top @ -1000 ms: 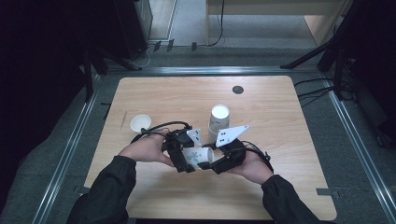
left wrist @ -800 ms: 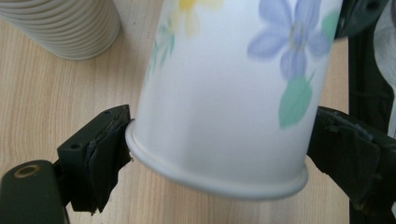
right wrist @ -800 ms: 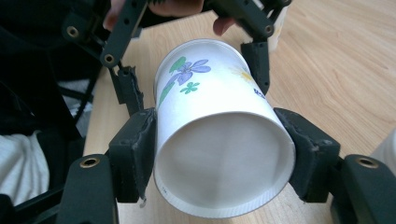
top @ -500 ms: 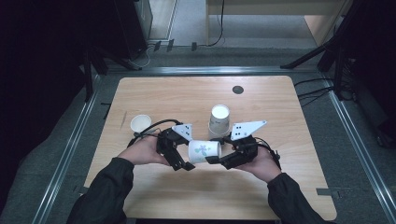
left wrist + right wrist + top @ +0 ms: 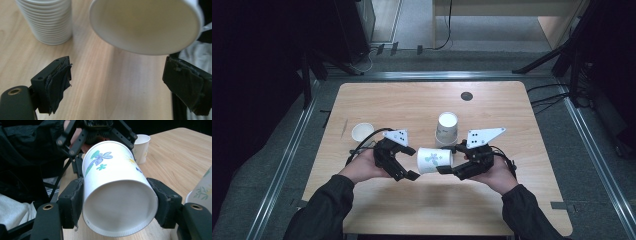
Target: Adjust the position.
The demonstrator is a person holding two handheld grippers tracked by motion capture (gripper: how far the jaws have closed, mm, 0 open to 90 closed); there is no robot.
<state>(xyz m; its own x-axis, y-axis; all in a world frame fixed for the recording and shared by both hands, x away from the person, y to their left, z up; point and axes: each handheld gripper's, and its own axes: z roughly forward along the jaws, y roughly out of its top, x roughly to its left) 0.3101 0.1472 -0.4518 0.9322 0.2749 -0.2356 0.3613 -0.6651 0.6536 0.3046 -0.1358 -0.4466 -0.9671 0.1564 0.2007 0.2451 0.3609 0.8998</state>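
The flowered paper cup [image 5: 434, 160] is held on its side at centre frame, clamped at its base by the right gripper [image 5: 446, 169], its mouth presented to the wide-open left gripper [image 5: 409, 163], seemingly for a handover.

Bare table [image 5: 422, 210] lies open toward the person; behind the grippers stand a cup stack [image 5: 446, 129] (upside down) and a single cup [image 5: 362, 132].

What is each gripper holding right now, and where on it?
The right gripper clamps the flowered paper cup sideways by its base end. The left gripper is open, holding nothing.
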